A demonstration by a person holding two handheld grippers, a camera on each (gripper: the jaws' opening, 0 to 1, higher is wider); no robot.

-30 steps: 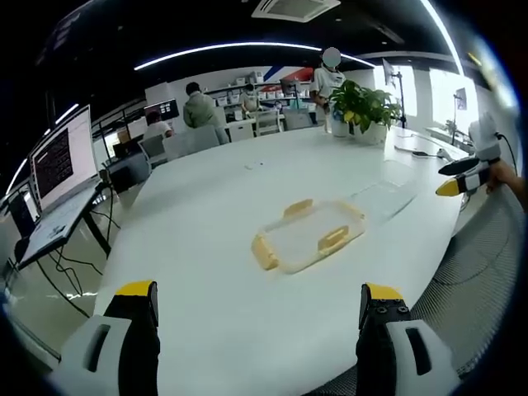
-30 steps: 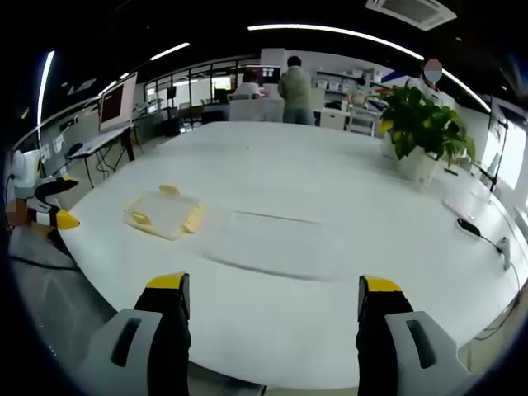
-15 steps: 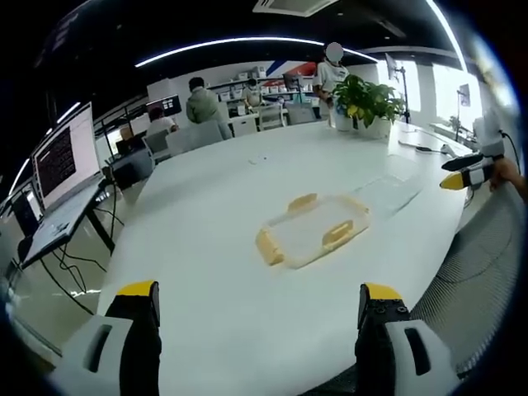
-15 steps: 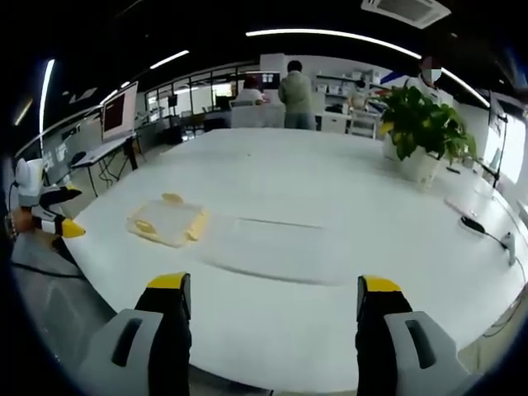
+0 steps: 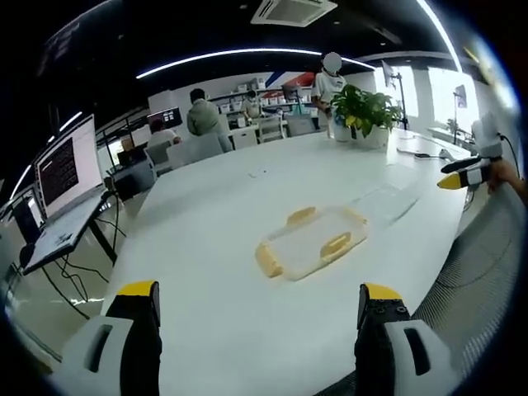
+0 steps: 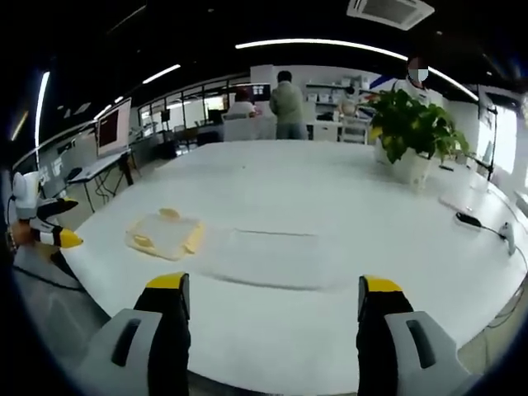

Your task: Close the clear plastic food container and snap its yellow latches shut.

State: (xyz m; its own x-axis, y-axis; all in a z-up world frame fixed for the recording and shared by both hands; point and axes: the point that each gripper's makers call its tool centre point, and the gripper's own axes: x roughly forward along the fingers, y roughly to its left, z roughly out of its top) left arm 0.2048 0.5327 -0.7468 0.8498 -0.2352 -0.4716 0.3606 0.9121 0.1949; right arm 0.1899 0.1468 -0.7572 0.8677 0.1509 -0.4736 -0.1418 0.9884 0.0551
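Note:
A clear plastic container (image 5: 312,242) with yellow latches lies flat on the white table (image 5: 214,214), ahead of my left gripper (image 5: 257,301), which is open and holds nothing. A clear lid (image 5: 384,201) lies on the table just beyond the container. In the right gripper view the container (image 6: 164,233) sits at the left with the clear lid (image 6: 268,257) to its right. My right gripper (image 6: 269,295) is open and empty above the table's near edge. The right gripper (image 5: 464,175) shows at the right edge of the left gripper view, and the left gripper (image 6: 48,233) at the left edge of the right gripper view.
A potted plant (image 6: 410,136) stands at the table's far side, with a cable and small device (image 6: 483,227) near it. A laptop (image 5: 59,177) sits on a side stand. Several people (image 5: 203,115) are at desks behind.
Both views have drifted slightly with the hands. The container and lid lie where they were, and both grippers stay open.

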